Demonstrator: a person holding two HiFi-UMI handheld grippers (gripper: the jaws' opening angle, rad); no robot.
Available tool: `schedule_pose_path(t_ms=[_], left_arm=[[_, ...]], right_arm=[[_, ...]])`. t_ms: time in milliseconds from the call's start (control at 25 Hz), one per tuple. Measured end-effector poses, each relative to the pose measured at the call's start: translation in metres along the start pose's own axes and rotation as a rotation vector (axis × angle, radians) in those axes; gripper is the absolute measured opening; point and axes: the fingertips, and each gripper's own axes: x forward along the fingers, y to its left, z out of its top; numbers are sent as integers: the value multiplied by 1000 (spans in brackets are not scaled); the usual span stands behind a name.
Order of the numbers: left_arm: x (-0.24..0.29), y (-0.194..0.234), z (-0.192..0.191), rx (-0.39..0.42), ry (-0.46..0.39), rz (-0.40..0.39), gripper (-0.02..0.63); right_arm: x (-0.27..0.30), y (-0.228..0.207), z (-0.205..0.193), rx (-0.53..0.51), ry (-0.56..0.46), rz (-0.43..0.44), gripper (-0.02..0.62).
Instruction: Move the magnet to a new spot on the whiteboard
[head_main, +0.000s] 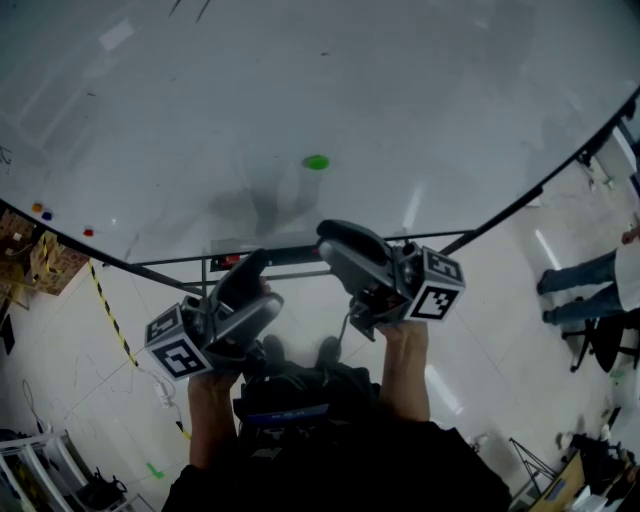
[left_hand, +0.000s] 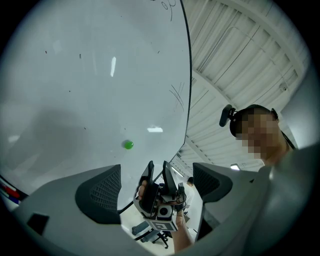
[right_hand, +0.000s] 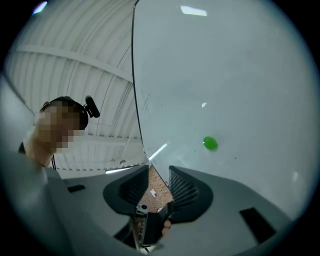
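left tool (head_main: 266, 280) apart | right tool (head_main: 328, 245) apart | green magnet (head_main: 316, 162) on whiteboard (head_main: 420, 100) | pale floor (head_main: 490, 310) below

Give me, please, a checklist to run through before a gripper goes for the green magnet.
1. Magnet sits on whiteboard, in all views: ok.
2. Left gripper open, nothing held: ok.
3. Right gripper open, nothing held: ok, though its gap is narrow.
4. A gripper aimed at magnet: not ok; it lies beside both gaps.
5. Gap wide enough for magnet: cannot tell.
6. Bare whiteboard near magnet for a new spot: ok.
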Motion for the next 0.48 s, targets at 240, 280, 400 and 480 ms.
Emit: schedule_pose_path(t_ms=[240, 280, 400, 480], left_arm=[[-6, 0, -13, -4, 2, 50, 443], [-8, -1, -14, -5, 4, 52, 442], [-14, -2, -17, -10, 8, 49, 443], [-20, -5, -17, -13, 10, 35, 443]], right_arm=[[-11, 6, -4, 32, -17, 41, 153], [-12, 6, -6, 29, -14, 37, 153], [-11, 8, -12, 20, -9, 27, 146], [-8, 13, -17, 7, -6, 25, 146]])
